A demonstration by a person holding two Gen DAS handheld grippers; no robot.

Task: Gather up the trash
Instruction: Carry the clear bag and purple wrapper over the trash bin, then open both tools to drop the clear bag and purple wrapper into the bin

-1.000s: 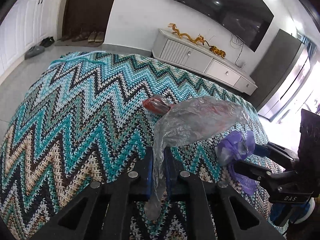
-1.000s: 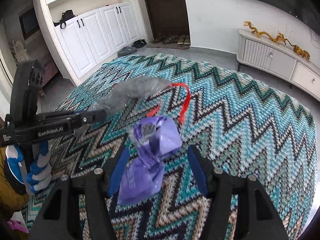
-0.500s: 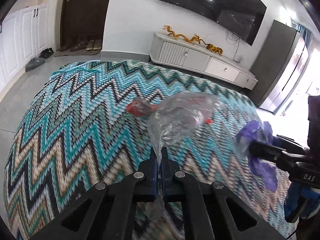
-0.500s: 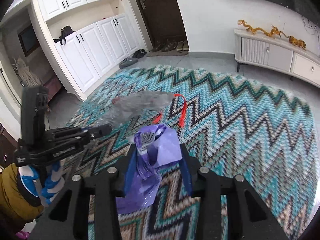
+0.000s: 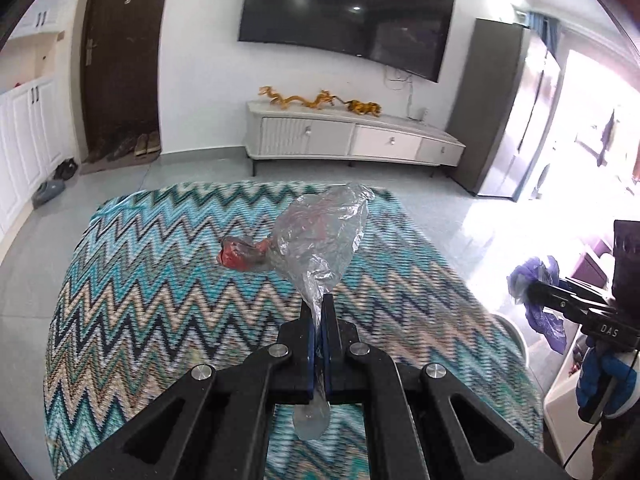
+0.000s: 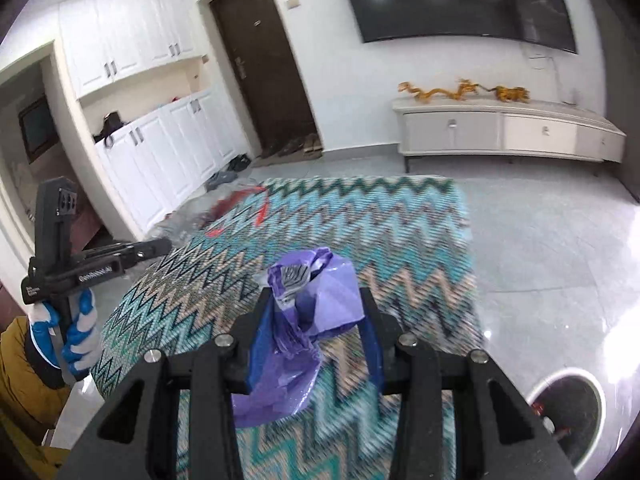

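My left gripper [image 5: 318,304] is shut on a crumpled clear plastic bag [image 5: 320,232] with red scraps [image 5: 240,256] in it, held up above the zigzag-patterned table [image 5: 160,320]. My right gripper [image 6: 316,300] is shut on a purple plastic bag [image 6: 316,312], also lifted above the table. The purple bag and right gripper show at the right edge of the left wrist view [image 5: 536,292]. The left gripper and a blur of the clear bag show at the left of the right wrist view [image 6: 160,246].
A round white bin [image 6: 568,416] with some trash inside stands on the floor at the table's right. A white TV cabinet [image 5: 352,140] and wall TV [image 5: 344,16] lie beyond the table. White cupboards [image 6: 160,148] and a dark door [image 6: 260,60] are at the left.
Both grippers rose off the table with their bags. The right gripper closed onto the purple bag and moved right toward the bin side. The views now look more level across the room.
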